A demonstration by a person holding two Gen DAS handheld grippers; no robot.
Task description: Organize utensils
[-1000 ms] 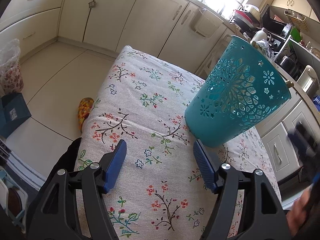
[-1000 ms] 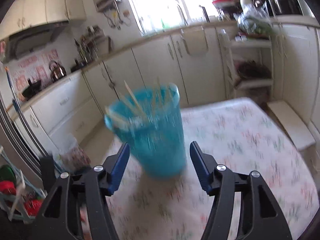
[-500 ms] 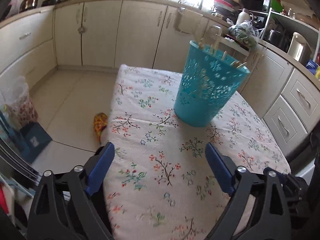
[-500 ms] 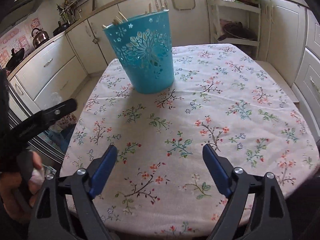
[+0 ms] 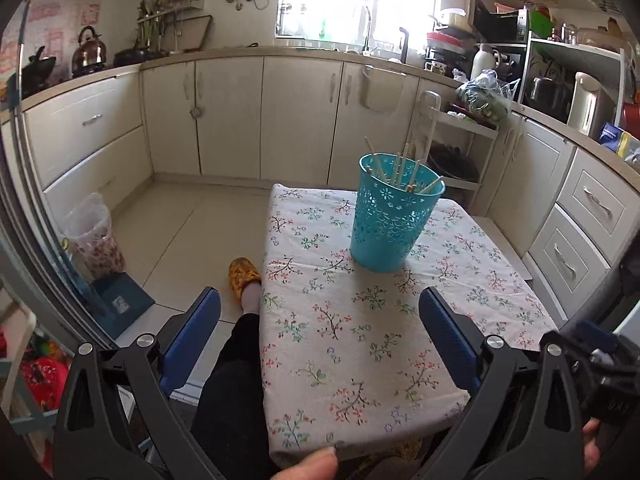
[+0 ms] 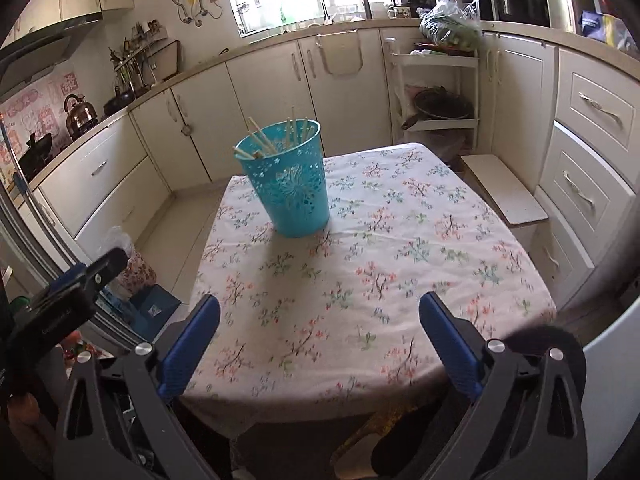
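Observation:
A teal perforated basket (image 5: 390,222) stands upright on the floral tablecloth (image 5: 360,328), with several wooden chopsticks (image 5: 402,170) standing in it. It also shows in the right wrist view (image 6: 290,184) with the chopsticks (image 6: 262,142). My left gripper (image 5: 320,334) is open and empty, held back over the table's near edge. My right gripper (image 6: 320,336) is open and empty, also back from the basket over the near part of the cloth (image 6: 360,272).
Cream kitchen cabinets (image 5: 240,120) ring the small table. A white shelf rack (image 6: 436,92) stands behind it. A step stool (image 6: 504,196) sits at the right. A person's leg and yellow slipper (image 5: 242,274) are left of the table. The other gripper (image 6: 68,300) shows at the left.
Both grippers have pulled back and up from the basket. The basket, tilted and close a second ago, now stands upright and farther off on the table.

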